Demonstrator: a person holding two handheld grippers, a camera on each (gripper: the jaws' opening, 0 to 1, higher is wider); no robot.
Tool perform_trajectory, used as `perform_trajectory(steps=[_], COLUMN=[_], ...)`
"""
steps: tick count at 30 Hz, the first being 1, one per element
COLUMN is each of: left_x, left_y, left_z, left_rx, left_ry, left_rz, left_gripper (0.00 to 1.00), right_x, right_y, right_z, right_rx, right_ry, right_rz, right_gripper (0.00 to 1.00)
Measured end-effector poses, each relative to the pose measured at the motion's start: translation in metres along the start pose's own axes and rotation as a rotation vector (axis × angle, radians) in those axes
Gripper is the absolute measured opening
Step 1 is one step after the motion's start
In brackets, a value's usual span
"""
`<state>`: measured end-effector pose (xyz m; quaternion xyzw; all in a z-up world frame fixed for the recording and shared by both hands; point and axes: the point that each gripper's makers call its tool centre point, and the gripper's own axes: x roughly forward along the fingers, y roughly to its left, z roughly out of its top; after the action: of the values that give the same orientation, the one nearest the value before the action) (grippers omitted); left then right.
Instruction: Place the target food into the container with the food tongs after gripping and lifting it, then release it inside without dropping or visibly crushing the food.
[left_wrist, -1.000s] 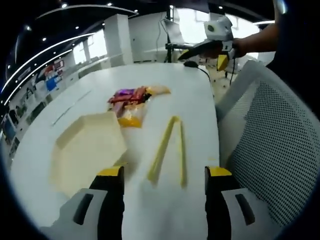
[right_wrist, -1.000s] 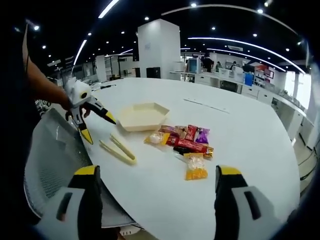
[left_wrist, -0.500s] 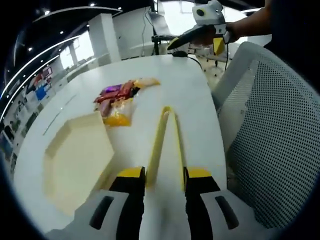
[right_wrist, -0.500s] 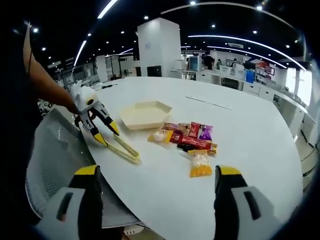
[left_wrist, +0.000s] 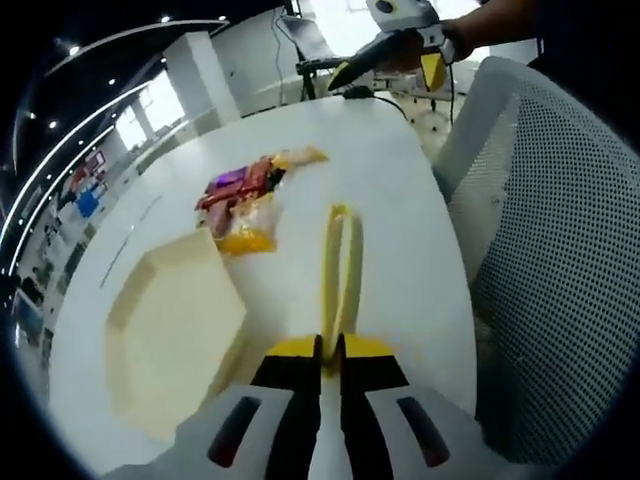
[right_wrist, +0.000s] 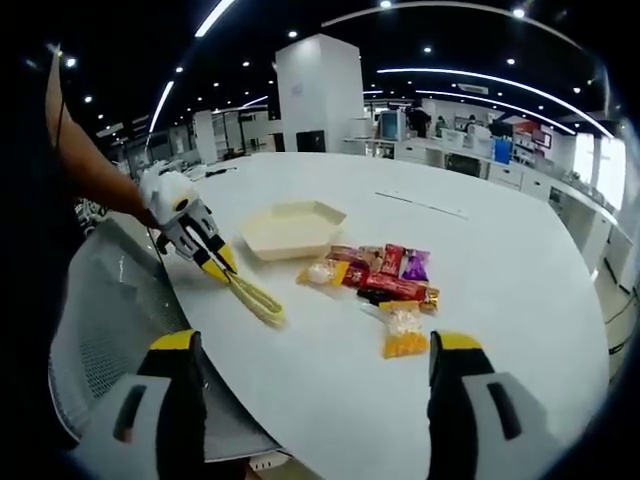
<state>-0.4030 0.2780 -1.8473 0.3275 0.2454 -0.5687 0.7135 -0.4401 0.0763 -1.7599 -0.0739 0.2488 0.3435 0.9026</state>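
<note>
While the left gripper (left_wrist: 330, 352) is pinching the tongs (left_wrist: 341, 262) near their hinge, snacks (right_wrist: 385, 280) are lying at three o'clock of the container (right_wrist: 290, 227), none transferred; the right gripper (right_wrist: 315, 350) is hanging spread.

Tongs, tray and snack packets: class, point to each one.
tongs (left_wrist: 340, 262), left gripper view, on the two arms
tray (right_wrist: 290, 228), right gripper view, on its floor
snack packets (right_wrist: 385, 275), right gripper view, middle of the pile

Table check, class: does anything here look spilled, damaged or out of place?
Nothing stands out. The snack packets lie in a loose heap beside the empty container, none visibly torn, and the left gripper is shut on the tongs.
</note>
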Motion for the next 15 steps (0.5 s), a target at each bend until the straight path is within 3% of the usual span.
perform_trajectory(steps=[3,12,15], left_x=[-0.002,-0.024,-0.039], left_y=[0.001,0.01,0.021], left_z=[0.002,0.032,0.05], left_rx=[-0.031,-0.103,-0.055], left_ry=[-0.009,-0.116,-0.149], left_rz=[0.007,-0.01,0.006], left_gripper=[0.0,0.0,0.0], right_x=[0.0,-0.004,-0.005], right_y=[-0.001,-0.007,-0.01], right_z=[0.002,0.009,0.019], right_rx=[0.0,-0.013,-0.012], right_ry=[-0.005,-0.015,-0.034], right_rz=[-0.002,0.011,0.022], right_gripper=[0.93,0.93,0.91])
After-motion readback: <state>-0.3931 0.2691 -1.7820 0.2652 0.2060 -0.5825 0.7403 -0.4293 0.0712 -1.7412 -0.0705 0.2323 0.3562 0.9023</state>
